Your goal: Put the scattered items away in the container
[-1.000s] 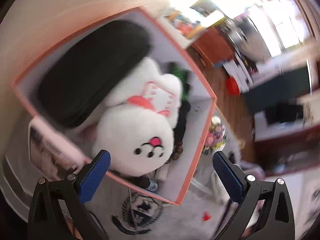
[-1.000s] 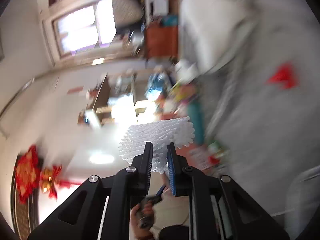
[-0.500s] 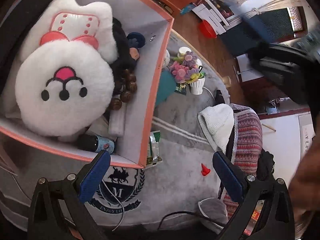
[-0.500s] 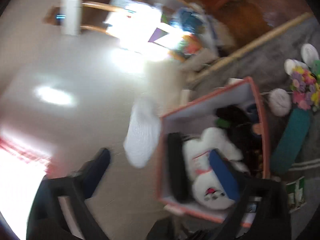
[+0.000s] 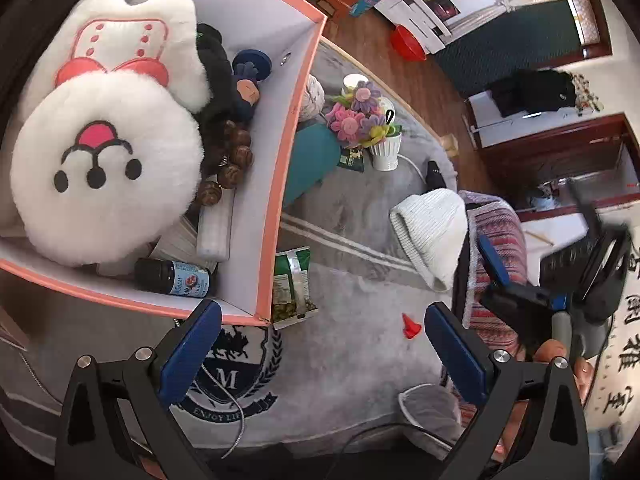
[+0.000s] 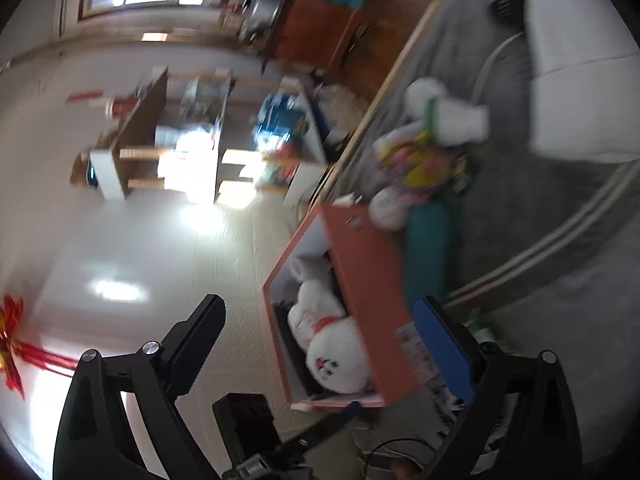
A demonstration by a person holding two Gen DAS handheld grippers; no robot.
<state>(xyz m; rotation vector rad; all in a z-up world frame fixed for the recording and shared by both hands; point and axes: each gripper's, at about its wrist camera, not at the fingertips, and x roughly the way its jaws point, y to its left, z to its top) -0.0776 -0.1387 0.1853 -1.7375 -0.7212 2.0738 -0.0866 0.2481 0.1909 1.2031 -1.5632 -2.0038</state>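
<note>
The orange-rimmed box [image 5: 276,184] holds a white plush [image 5: 104,152], wooden beads [image 5: 232,160], a dark bottle [image 5: 172,278] and other small items. On the grey carpet beside it lie a green snack packet [image 5: 292,280], a red cone [image 5: 410,326] and a white knit hat [image 5: 430,232]. My left gripper [image 5: 320,344] hangs open over the box corner and the carpet, holding nothing. My right gripper [image 6: 320,312] stands wide with its jaws closing slightly, nothing between them. It looks at the box [image 6: 360,280] and plush [image 6: 336,348] from the side.
A flower pot [image 5: 366,120] and a teal roll [image 5: 308,160] stand behind the box. A striped knit cloth [image 5: 496,248] and a grey cup-shaped item [image 5: 430,408] lie at the right. A thin cable [image 5: 236,412] crosses the carpet. Wooden floor and furniture lie beyond the carpet edge.
My right gripper let go of the white foam net and its jaws sprang wide. It then swung round toward the box. My left gripper drifted from over the box toward the carpet.
</note>
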